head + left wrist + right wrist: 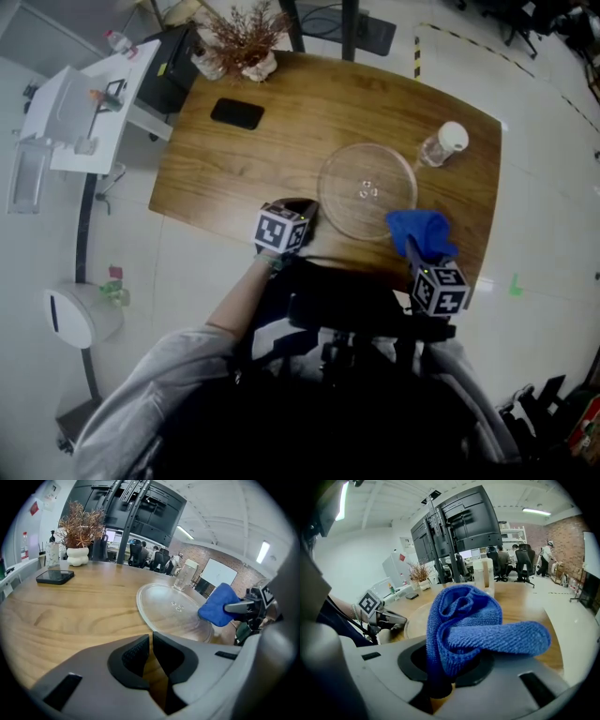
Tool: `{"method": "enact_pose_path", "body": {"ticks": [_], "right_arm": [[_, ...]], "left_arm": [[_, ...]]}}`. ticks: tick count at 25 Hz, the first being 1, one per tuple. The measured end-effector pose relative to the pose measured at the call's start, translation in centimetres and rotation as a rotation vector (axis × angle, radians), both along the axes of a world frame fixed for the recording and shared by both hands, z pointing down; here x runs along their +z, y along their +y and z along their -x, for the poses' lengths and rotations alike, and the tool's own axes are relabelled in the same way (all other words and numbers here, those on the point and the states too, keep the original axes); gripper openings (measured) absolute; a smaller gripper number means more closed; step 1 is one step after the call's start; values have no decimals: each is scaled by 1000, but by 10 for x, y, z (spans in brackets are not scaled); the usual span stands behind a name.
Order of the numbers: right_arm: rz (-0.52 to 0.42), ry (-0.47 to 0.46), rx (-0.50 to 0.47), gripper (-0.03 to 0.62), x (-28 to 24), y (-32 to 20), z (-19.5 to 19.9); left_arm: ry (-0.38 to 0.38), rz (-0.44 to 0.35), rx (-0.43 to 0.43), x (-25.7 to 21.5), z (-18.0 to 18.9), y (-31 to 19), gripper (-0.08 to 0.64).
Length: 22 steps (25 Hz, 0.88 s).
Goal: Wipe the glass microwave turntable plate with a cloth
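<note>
Clearly the cloth is already in hand and the wiping itself looks about to start. The right gripper (450, 674) is clenched on a bunched blue cloth (473, 625), which bulges up out of its jaws. In the head view that cloth hangs at the near-right rim of the glass turntable plate (367, 190); whether it actually touches the glass I cannot tell from this height. The plate lies flat on the wooden table (234, 169), in the right half and close to the near edge, with a clear bottle (442, 143) just beyond it toward the right edge. The left gripper (151, 651) sits low over the near edge, just beside the plate's near-left rim, its jaws drawn almost together with nothing between them. A dark phone (236, 113) and a vase of dried twigs (246, 47) stand well apart, toward the far-left corner.

The next move calls for laying the cloth down on the glass and sweeping across it. The plate may slide on the wood, so the left gripper would probably need to steady the rim.
</note>
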State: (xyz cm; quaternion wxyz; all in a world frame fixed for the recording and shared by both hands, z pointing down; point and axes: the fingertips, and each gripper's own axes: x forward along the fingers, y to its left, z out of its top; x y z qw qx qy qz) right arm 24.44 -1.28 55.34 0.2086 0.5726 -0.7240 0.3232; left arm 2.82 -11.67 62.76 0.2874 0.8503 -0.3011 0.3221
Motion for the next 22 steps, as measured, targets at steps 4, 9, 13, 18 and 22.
{"method": "enact_pose_path", "body": {"ticks": [4,9,13,18,22], "right_arm": [[10,-26,23,86,7,6,-2],[-8,-48,53,86,11,8,-3],[-23,-49,67,86,8,8,1],[-38,-41,104,86,2,9,5],[-46,-45,126,86,0,9,23]], "left_arm": [[-9,-17,21,2,-1,3,20],[14,-16,100,1,-5,13,20],[2,-25,129,5,-4,17,20],[-29,-53,170,5,-3,23,20],[26,-36,103,2,11,33,3]]}}
